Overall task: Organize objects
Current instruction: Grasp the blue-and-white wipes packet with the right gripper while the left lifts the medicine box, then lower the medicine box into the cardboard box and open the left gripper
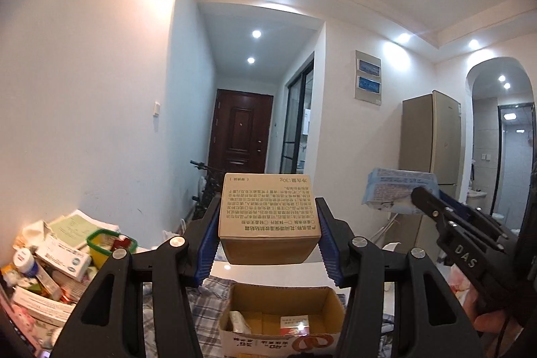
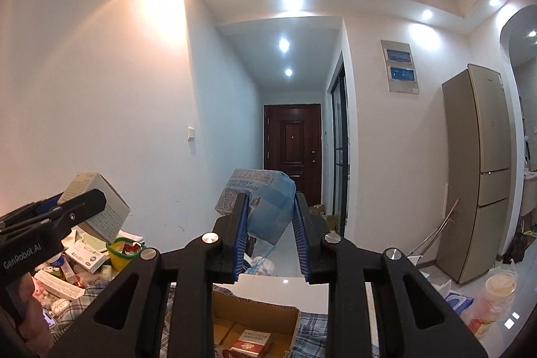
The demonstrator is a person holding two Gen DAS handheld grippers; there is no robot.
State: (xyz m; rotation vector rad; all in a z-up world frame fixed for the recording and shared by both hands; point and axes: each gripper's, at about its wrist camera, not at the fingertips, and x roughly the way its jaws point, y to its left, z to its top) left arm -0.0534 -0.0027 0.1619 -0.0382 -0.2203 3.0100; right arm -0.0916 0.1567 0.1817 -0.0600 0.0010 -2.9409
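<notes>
My left gripper (image 1: 266, 207) is shut on a tan cardboard box (image 1: 267, 217) with printed text on top, held level in the air. An open brown carton (image 1: 282, 321) with a few small packs inside sits on the table below it. My right gripper (image 2: 271, 202) is shut on a soft blue plastic pack (image 2: 260, 203), also lifted above the same carton (image 2: 255, 324). In the left wrist view the blue pack (image 1: 399, 192) and right gripper show at the right. In the right wrist view the tan box (image 2: 97, 207) shows at the left.
A pile of medicine boxes, papers and a green-rimmed container (image 1: 104, 249) crowds the table's left side on a checked cloth (image 1: 211, 291). A fridge (image 2: 480, 170) stands at the right, a dark door (image 2: 292, 140) down the hallway. A lidded cup (image 2: 500, 287) sits at the far right.
</notes>
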